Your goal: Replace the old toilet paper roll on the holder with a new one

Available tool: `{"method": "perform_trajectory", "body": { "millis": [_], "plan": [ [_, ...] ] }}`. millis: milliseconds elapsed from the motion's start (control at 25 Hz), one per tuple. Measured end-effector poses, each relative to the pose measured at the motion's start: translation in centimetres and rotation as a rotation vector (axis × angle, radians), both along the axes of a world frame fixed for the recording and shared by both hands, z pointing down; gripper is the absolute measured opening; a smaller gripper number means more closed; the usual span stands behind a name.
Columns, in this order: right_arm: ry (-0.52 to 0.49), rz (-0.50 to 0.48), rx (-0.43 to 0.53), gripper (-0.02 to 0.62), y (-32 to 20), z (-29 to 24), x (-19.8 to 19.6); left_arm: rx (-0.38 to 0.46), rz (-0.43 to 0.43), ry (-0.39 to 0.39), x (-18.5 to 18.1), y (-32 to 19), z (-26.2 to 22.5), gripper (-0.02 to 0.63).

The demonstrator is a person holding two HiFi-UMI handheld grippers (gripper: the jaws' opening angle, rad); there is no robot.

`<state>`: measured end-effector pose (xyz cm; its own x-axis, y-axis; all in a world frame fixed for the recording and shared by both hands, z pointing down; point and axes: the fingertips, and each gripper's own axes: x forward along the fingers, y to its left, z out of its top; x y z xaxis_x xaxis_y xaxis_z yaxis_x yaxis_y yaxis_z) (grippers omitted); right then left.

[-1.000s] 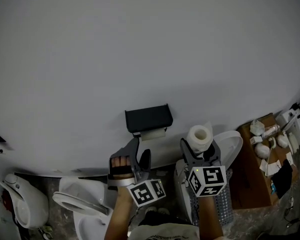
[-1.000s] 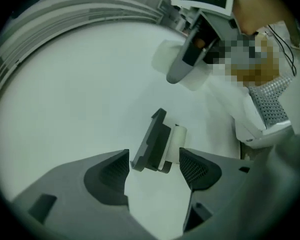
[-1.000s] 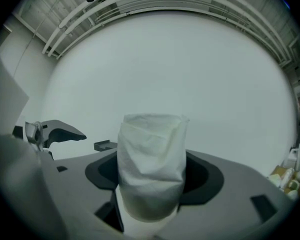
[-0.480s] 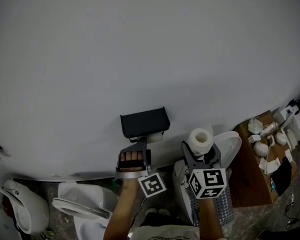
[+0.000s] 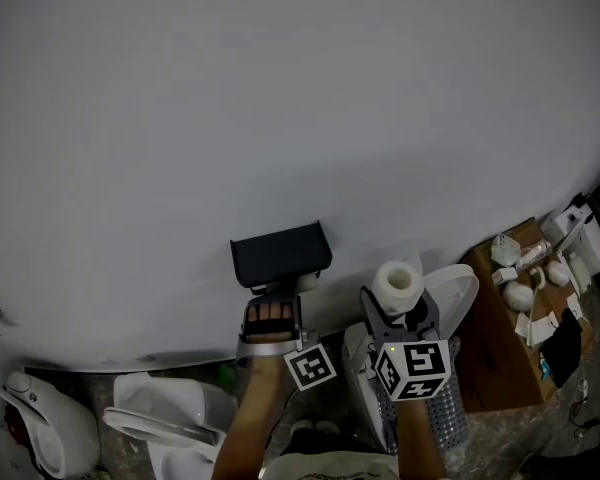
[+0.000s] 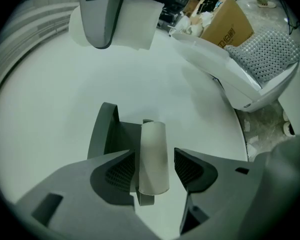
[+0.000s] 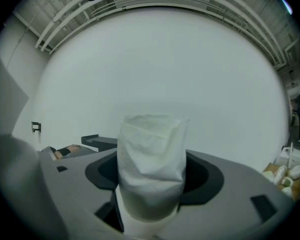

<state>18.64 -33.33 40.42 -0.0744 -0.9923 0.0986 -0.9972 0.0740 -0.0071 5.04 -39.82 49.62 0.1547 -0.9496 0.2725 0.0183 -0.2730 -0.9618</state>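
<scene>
- While the left gripper (image 6: 155, 165) had just been narrowing its jaws, the old roll (image 6: 153, 141), worn down to a thin pale tube, stood between them. It sat straight ahead of that gripper on the dark holder (image 6: 106, 131), close against the wall (image 6: 50, 109).
- As far as I could see, the hold was not yet made. The tube lay against the pad (image 6: 121, 171) on the holder's side, but a gap showed before the opposite pad (image 6: 190, 168). I took that gripper to be unclenched around the tube rather than clamped on it.
- Off to the left gripper's right and just beside it, the right gripper (image 7: 152, 173) was clenched on the new roll (image 7: 152, 136). The roll stood upright and full between its jaws, clear of the holder.
- To finish the grasp well, I judged the left gripper should shift slightly so the tube sat midway between the pads. That way one pad would not push the tube sideways as the other came in.
- A bare tube like that looked easy to crush, so a gentle squeeze at its mid-length seemed wiser than a hard one.
- Once held, the tube would want drawing along the holder's bar toward its free end, not pulling straight off the wall. I could not make out which end was free.
- The right gripper seemed best kept where it was, with the new roll out of the way until the bar was bare.
</scene>
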Motion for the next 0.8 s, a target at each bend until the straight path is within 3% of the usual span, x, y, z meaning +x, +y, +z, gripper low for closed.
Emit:
{"method": "perform_trajectory", "body": {
  "millis": [240, 360, 800],
  "plan": [
    [0.003, 0.008, -0.010, 0.311, -0.3, 0.3, 0.6, -0.004, -0.024, -0.007, -0.1, -0.9, 0.4, 0.243],
    [0.003, 0.010, -0.013, 0.311, -0.6, 0.5, 0.7, 0.017, -0.022, -0.001, 0.0, -1.2, 0.4, 0.180],
    [0.004, 0.016, -0.013, 0.311, -0.5, 0.6, 1.3, -0.001, -0.030, 0.044, 1.1, -1.0, 0.1, 0.178]
  ]
}}
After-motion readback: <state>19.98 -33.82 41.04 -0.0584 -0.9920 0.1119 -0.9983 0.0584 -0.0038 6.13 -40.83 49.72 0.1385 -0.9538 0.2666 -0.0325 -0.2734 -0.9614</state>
